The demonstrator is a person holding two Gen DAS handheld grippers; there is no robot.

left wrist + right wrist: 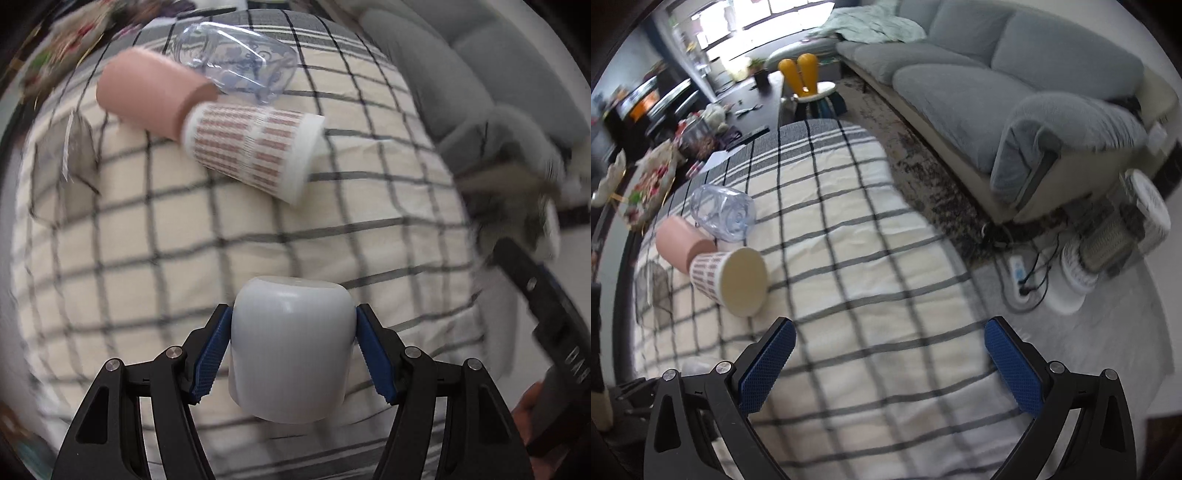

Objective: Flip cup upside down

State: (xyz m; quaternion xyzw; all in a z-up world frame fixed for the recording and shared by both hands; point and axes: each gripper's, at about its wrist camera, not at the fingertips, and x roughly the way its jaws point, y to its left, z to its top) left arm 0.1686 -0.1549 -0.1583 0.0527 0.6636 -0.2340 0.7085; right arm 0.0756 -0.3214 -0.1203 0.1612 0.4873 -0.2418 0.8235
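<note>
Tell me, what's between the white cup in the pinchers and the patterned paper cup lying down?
Only bare checked tablecloth lies between the white plastic cup and the patterned paper cup, in the left wrist view.

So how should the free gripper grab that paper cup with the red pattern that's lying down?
Probably across the middle of the patterned paper cup, coming from above. It lies on its side on the checked cloth, open mouth toward the right gripper, so its round sides are free for the open fingers.
</note>
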